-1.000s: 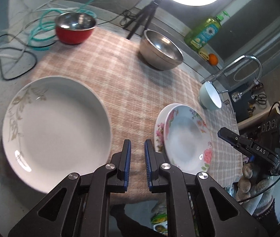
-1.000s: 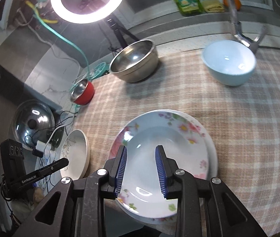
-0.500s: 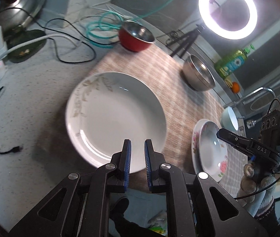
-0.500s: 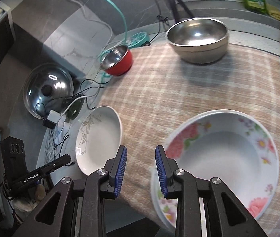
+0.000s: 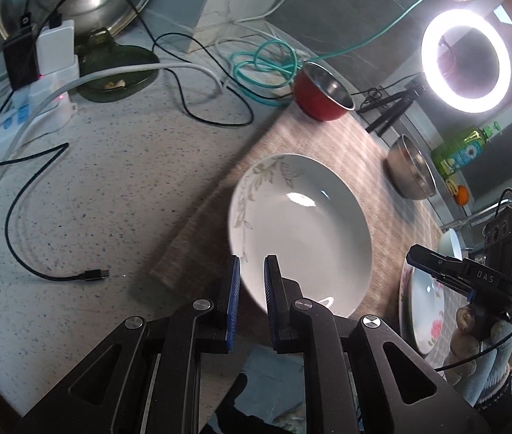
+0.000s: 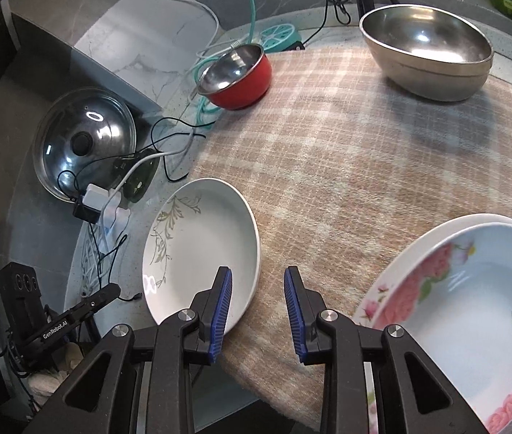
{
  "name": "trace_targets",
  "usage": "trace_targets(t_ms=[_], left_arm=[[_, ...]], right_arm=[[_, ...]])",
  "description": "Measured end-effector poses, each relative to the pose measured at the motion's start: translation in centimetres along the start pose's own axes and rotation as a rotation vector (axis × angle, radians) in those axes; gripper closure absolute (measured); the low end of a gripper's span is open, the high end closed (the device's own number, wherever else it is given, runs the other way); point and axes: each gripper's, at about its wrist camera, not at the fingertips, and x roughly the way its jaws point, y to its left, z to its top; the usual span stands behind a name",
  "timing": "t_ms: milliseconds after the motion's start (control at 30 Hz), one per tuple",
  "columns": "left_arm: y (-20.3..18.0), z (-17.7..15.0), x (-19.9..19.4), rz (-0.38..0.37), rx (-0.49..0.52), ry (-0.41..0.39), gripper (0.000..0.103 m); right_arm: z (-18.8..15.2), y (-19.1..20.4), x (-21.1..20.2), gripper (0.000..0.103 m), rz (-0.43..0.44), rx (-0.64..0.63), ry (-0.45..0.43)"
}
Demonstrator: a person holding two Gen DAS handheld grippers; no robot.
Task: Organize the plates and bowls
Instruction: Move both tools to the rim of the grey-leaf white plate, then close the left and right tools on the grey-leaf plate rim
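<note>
A white ceramic plate with a grey-green leaf sprig (image 5: 299, 224) lies on the checked beige-and-pink cloth (image 6: 346, 166) at its left edge, next to the speckled grey surface (image 5: 111, 181). The left gripper (image 5: 250, 285) hovers over the plate's near rim, its blue-padded fingers (image 5: 233, 289) drawn nearly together with nothing between them. The right gripper (image 6: 257, 302) hangs above the cloth between that plate and a stack of two white floral-rimmed deep plates (image 6: 473, 311) at the near right; its fingers (image 6: 221, 303) stand partly apart and empty. One finger overlaps the leaf plate's rim in the right wrist view, though whether it touches is hard to judge. Farther back on the cloth sit a small red bowl with a steel lining (image 6: 238, 72) and a large stainless steel bowl (image 6: 426, 50), well apart. A pale blue bowl's rim (image 5: 449, 244) shows beyond the stack.
</note>
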Motion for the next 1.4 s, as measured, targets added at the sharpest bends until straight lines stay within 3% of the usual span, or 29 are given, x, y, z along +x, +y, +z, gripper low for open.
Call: trace_targets(t_ms=[600, 1000, 1400], left_arm=[[1.1, 1.6, 2.8, 0.034, 0.053, 0.048, 0.091], [1.4, 2.0, 4.2, 0.002, 0.04, 0.082, 0.091], [1.1, 2.3, 4.9, -0.014, 0.05, 0.093, 0.091]], right_arm=[[1.5, 0.2, 3.8, 0.076, -0.013, 0.053, 0.049], [2.0, 0.0, 5.2, 0.076, -0.008, 0.072, 0.073], [2.3, 0.2, 6.1, 0.091, -0.003, 0.061, 0.096]])
